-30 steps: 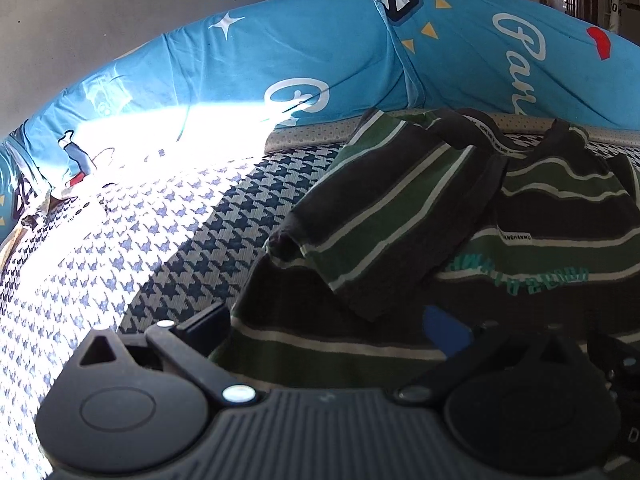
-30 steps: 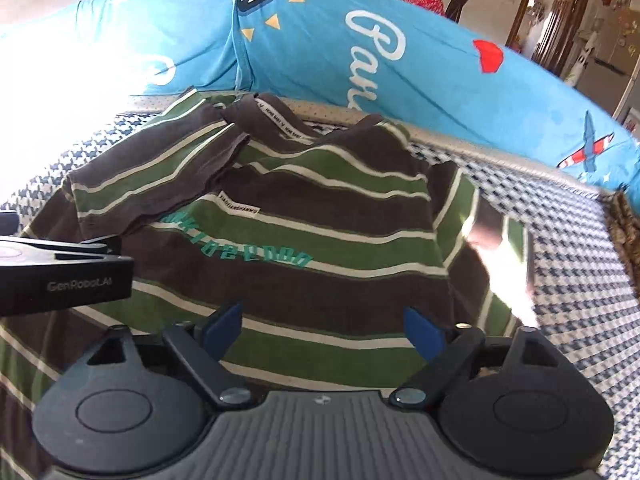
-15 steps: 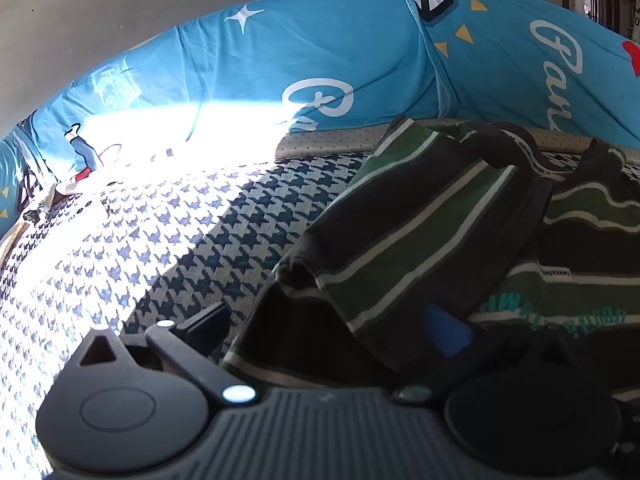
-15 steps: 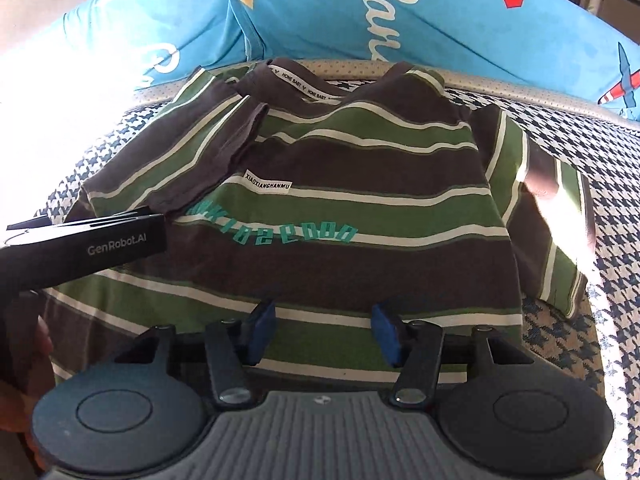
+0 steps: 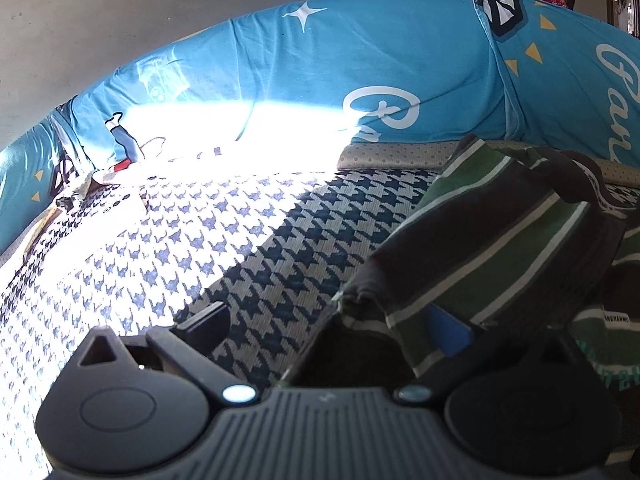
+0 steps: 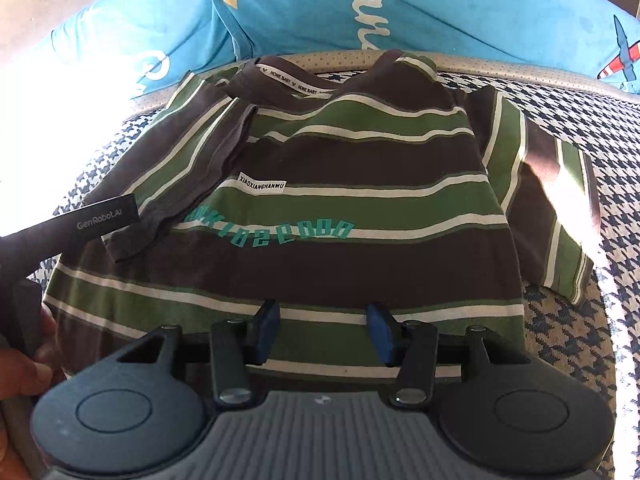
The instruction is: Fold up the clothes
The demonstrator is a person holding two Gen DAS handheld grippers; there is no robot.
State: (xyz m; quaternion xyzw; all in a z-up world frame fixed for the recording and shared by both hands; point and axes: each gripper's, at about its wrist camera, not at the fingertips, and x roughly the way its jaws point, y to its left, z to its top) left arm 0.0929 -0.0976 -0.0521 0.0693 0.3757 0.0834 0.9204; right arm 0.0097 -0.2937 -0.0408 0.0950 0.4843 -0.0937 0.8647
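The striped T-shirt [image 6: 360,208] is soft, light and floppy — best pinched at its bottom hem. The right gripper [image 6: 322,330] is partly open and empty; the left gripper [image 5: 328,326] is wide open, holding nothing.

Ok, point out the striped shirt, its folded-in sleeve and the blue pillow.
striped shirt [image 6: 360,264]: right wrist view, on the brown band below the teal lettering.
folded-in sleeve [image 6: 188,168]: right wrist view, mid-sleeve, lying over the shirt's front.
blue pillow [image 6: 440,12]: right wrist view, on its cover near the white script.
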